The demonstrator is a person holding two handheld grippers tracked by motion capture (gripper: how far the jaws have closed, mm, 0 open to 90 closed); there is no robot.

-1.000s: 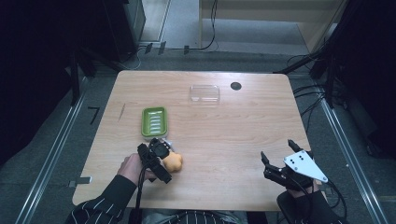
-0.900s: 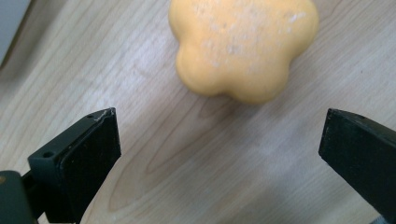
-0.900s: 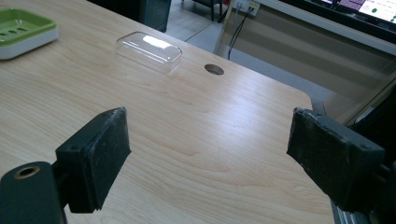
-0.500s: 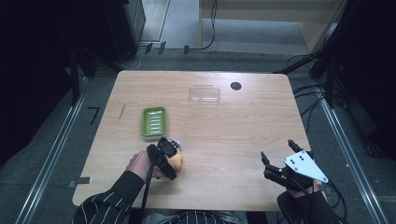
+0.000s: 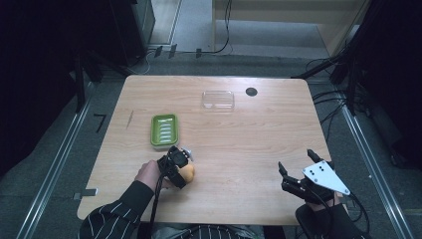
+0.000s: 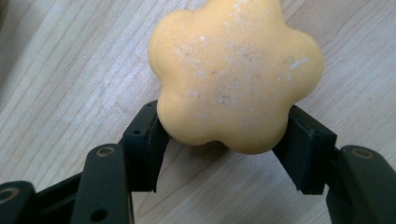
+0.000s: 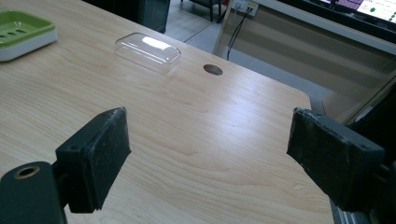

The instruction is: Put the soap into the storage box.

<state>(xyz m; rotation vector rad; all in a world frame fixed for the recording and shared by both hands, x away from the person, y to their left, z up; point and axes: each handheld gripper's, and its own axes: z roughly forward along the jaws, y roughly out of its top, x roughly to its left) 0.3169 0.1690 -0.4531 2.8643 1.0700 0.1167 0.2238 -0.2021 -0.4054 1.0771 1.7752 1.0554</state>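
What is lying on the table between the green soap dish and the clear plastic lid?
Nothing: in the high view, only bare wood of the table separates the green soap dish from the clear plastic lid.

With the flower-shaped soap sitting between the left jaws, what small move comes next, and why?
Probably a short lift. The left hand-held gripper has just been closing, and its pads now press the orange flower-shaped soap, which lies on the wooden table near the green ridged soap dish.

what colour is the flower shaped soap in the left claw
Pale orange-yellow soap, speckled white; clearest in the left gripper view.
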